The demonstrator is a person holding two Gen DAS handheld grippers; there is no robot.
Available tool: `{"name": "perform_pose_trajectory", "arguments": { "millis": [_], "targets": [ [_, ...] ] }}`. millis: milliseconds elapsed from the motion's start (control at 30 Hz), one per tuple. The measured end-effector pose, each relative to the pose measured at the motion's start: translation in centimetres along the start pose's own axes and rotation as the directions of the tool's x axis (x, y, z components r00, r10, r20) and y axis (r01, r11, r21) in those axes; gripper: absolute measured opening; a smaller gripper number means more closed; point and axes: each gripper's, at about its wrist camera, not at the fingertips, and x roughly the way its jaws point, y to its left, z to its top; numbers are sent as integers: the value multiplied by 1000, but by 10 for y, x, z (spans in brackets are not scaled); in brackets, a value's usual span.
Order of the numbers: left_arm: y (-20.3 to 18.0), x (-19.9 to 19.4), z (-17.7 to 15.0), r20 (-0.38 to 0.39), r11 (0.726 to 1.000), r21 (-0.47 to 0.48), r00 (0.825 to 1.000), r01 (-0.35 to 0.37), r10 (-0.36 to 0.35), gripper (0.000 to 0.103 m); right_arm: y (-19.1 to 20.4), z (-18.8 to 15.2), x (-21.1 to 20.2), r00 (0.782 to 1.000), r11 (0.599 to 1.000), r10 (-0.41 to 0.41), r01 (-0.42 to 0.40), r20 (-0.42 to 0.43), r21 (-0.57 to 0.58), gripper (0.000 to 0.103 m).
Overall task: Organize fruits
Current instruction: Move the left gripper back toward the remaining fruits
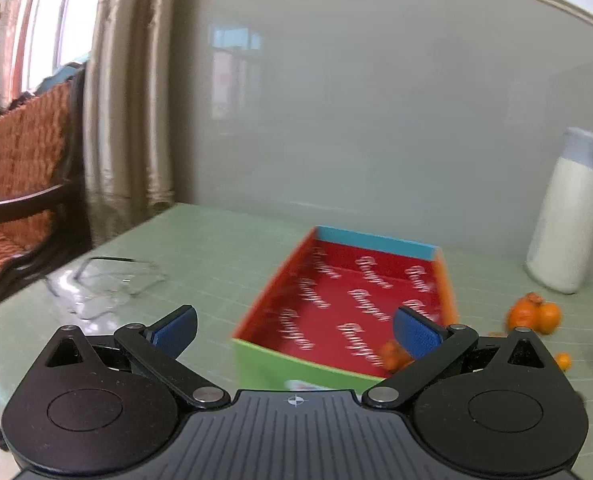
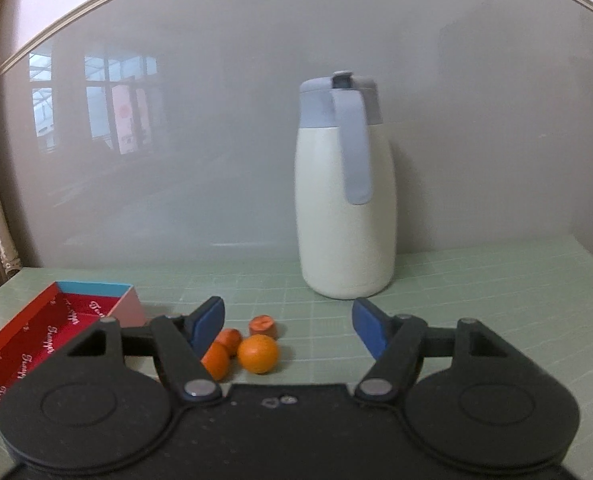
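An open cardboard box [image 1: 376,242] with a red printed lining lies on the green mat. One small orange fruit [image 1: 392,356] sits in its near right corner, partly behind my left gripper's finger. My left gripper [image 1: 296,330] hovers over the box's near end, open wide with nothing in it. A cluster of orange fruits [image 1: 536,314] lies on the mat to the right of the box. In the right wrist view the fruits [image 2: 257,354] lie beside the box [image 2: 130,310]. My right gripper [image 2: 287,322] stands open just behind them, with nothing held.
A white jug with a grey-blue lid and handle [image 2: 344,200] stands by the grey wall behind the fruits. A pair of glasses [image 1: 112,280] lies on the mat left of the box. A woven chair [image 1: 20,184] and curtains stand past the table's left edge.
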Motion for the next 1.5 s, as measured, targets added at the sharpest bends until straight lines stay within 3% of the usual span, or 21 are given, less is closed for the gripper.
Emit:
{"name": "perform_pose_trajectory", "arguments": {
  "millis": [367,800,933,1267,1500],
  "targets": [
    [-67,2,-3,3,992,70,994,105,-106,103,-49,-1,-20,998,998,-61,61,17,9,70],
    [-157,0,-19,-22,956,184,973,230,-230,102,-115,-6,-41,988,987,-153,151,18,61,71],
    [-180,5,-26,-52,947,195,967,256,-251,92,-127,-9,-42,985,983,-173,172,14,57,71],
    [-224,17,-41,-109,928,225,954,298,-280,87,-158,-18,-48,973,970,-231,230,-2,81,71],
    [-248,26,-52,-162,914,256,946,315,-280,72,-176,-23,-51,966,963,-257,257,-13,84,71]
  ]
}}
